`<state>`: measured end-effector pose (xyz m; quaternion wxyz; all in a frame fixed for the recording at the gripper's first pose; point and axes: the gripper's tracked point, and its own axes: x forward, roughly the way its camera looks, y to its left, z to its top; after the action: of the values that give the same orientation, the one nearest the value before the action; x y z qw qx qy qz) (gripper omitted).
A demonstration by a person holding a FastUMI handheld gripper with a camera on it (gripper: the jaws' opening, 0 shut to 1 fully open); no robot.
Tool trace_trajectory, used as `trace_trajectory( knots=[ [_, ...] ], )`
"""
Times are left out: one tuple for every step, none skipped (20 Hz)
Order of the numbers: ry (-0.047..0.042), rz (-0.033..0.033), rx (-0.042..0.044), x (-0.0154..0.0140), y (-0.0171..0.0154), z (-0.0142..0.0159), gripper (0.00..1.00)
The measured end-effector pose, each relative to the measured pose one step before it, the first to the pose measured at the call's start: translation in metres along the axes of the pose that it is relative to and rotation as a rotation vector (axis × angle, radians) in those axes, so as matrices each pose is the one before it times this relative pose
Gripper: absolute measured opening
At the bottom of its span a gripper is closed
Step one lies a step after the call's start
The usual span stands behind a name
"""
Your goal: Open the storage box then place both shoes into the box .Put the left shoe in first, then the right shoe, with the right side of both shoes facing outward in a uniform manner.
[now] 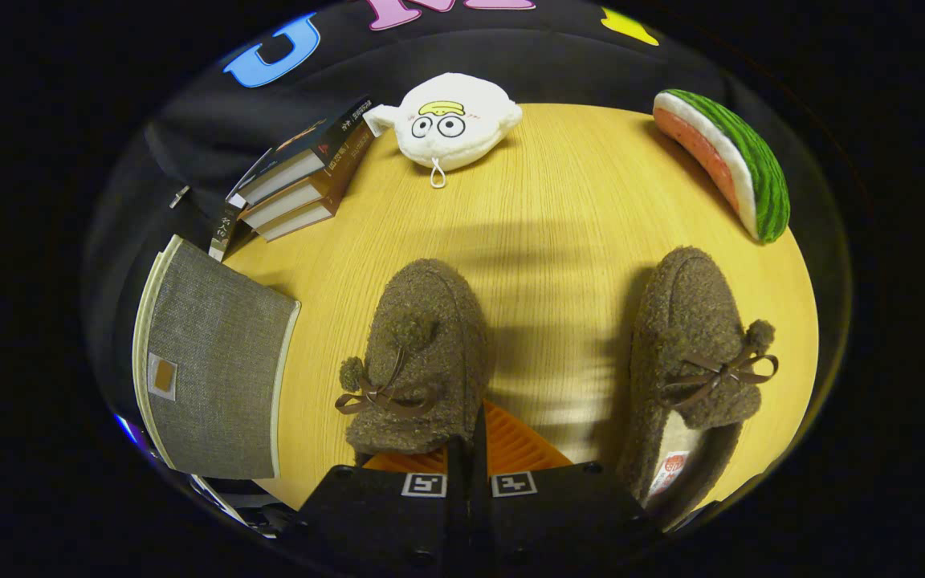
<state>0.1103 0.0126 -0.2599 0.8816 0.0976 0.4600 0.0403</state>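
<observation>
Two brown, fuzzy bouclé slippers with pom-poms and thin ribbon bows, lying well apart on the round, pale wood-grain tabletop (559, 209). Left-hand slipper (422, 353) just ahead of the jaws, heel end cut off behind the fingers, opening not visible. Right-hand slipper (695, 353) off to the side of the fingers, pale insole with a small red print showing at the near end, print too small to make out. Both toes pointing away toward the far side of the tabletop.

Grey woven-fabric storage box with cream piping (213, 361) at the tabletop's edge beside the left-hand slipper, flat top panel facing up, lid closed, a small square patch on it; near corner cut off.

Gripper (474, 457) low in front, jaws drawn narrow, nearly touching, holding nothing; ribbed pads hard against the heel of the left-hand slipper, contact hard to judge.

Beyond the box, a slanted stack of books (310, 181), spines too small to read, lower volumes partly hidden. Farther back, a white round plush toy with a cartoon face (450, 120) and a loop cord. Across from it, a plush watermelon slice (731, 160), green striped rind, white band, pink flesh, at the tabletop's rim.
</observation>
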Motion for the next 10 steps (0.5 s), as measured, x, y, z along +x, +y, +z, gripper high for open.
trace_trajectory(
  knots=[
    [-0.01888,-0.00517,0.0305,-0.00831,0.00511,0.00345,0.06],
    [-0.01185,-0.00451,0.03289,-0.00855,0.00491,0.0037,0.06],
    [-0.01279,-0.00487,0.02829,-0.01069,0.0051,0.00296,0.06],
    [-0.01786,-0.00392,0.02073,-0.01289,0.00704,0.00558,0.06],
    [-0.01523,0.00195,0.01124,-0.01267,0.00768,0.00432,0.05],
    [-0.01845,0.00771,0.00877,-0.01371,0.01068,0.00671,0.05],
    [-0.02049,0.01115,0.01094,-0.0145,0.01125,0.0074,0.06],
    [-0.01868,0.01321,0.02097,-0.01519,0.01476,0.00839,0.05],
    [-0.01728,0.01806,0.0265,-0.01401,0.01483,0.00721,0.06],
    [-0.01994,0.02638,0.02782,-0.01194,0.0185,0.00781,0.05]
  ],
)
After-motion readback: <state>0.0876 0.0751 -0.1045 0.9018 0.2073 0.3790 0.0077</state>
